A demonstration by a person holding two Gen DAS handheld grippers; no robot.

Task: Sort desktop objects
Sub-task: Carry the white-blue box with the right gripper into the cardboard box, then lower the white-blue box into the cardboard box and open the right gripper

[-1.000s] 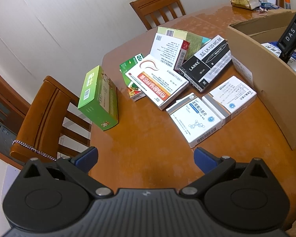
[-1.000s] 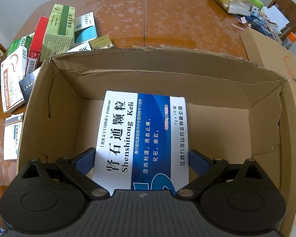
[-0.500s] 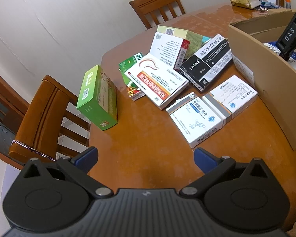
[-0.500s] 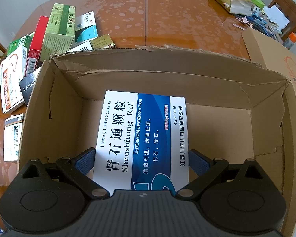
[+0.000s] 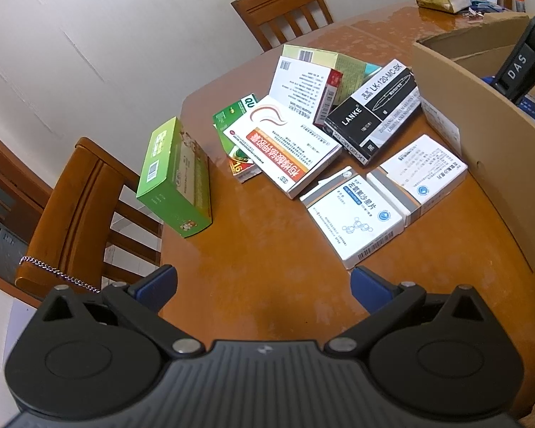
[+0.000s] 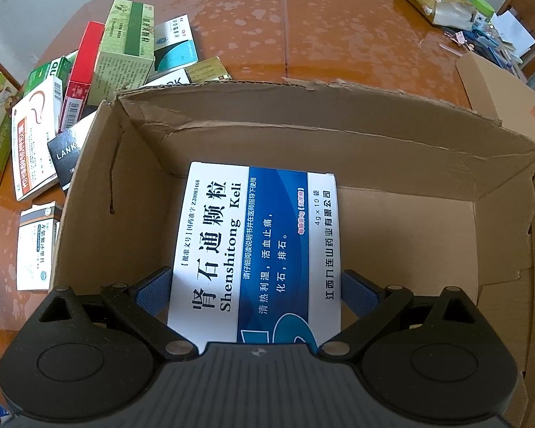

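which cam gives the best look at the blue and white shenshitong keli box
The right wrist view: the Shenshitong Keli box fills its centre, label readable, held between the right gripper fingers over the cardboard box. The left wrist view shows only a blue sliver behind the carton wall.

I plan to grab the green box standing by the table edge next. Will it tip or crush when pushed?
The green box stands on a narrow side near the table edge, so a push would probably topple it, perhaps off the table. It looks like thin cardboard, likely light, and may dent under a hard squeeze.
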